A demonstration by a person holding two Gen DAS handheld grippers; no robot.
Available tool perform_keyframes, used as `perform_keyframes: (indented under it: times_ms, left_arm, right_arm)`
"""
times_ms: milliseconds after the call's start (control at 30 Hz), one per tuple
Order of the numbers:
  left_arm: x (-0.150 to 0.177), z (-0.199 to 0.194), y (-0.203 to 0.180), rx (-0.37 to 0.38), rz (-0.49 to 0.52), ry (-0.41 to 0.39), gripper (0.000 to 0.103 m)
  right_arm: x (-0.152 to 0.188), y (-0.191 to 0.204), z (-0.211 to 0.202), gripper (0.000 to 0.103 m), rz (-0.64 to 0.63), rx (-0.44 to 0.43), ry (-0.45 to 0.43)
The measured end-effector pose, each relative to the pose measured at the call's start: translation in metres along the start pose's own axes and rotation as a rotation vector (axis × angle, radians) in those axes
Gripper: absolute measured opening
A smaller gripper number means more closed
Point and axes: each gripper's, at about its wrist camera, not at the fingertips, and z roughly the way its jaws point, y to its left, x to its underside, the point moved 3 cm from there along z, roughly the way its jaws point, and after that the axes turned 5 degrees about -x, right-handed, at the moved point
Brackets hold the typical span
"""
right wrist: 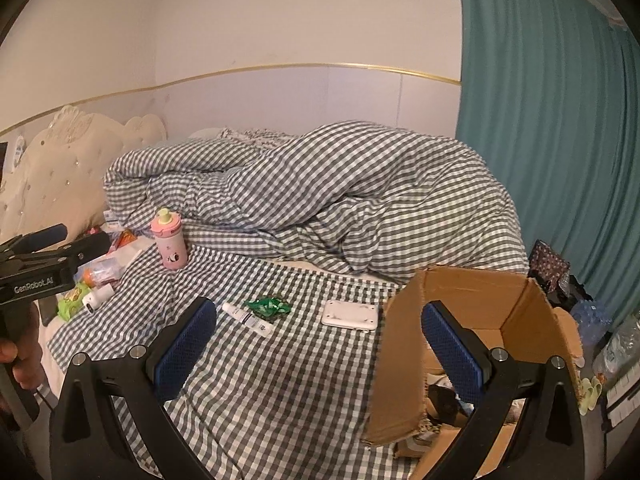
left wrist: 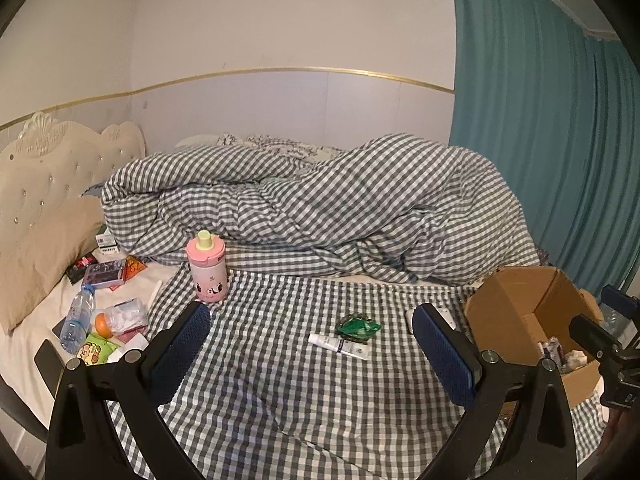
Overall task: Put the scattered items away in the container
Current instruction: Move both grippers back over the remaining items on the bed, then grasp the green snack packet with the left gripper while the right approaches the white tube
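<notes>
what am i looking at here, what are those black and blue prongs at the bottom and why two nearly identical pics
No robot here: a person holds a handheld gripper in each hand, and each carries a wide-angle camera looking forward along its own jaws. The blue-padded prongs are those jaws. One picture comes from the left gripper, the other from the right gripper; both stand open and hold nothing.

On the checked bedsheet lie a white tube, a green wrapper, a flat white device and a standing pink bottle, with more clutter near the pillow. The cardboard box on the right is the container, already holding some items.
</notes>
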Motion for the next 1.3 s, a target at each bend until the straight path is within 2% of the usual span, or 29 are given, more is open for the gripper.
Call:
perform_keyframes:
  times_ms: [367, 533, 800, 1133, 1300]
  left_arm:
    - [0.009, 0.049, 0.006, -0.013, 0.006, 0.063, 0.103]
    - [0.013, 0.078, -0.001, 0.007, 0.030, 0.094, 0.103]
    - [0.028, 0.143, -0.029, 0.071, 0.068, 0.181, 0.103]
    - [0.050, 0.216, -0.077, 0.135, 0.138, 0.241, 0.103]
    - [0.066, 0.249, -0.093, 0.122, 0.186, 0.278, 0.099]
  right_arm:
    - [0.013, 0.010, 0.053, 0.103, -0.024, -0.071, 0.079]
    - [0.020, 0.010, 0.077, 0.103, -0.022, -0.088, 0.109]
    - [0.034, 0.002, 0.113, 0.103, -0.016, -0.077, 0.158]
    - [0.051, -0.010, 0.159, 0.103, 0.000, -0.097, 0.228]
    - [0.060, -0.010, 0.178, 0.103, -0.007, -0.114, 0.258]
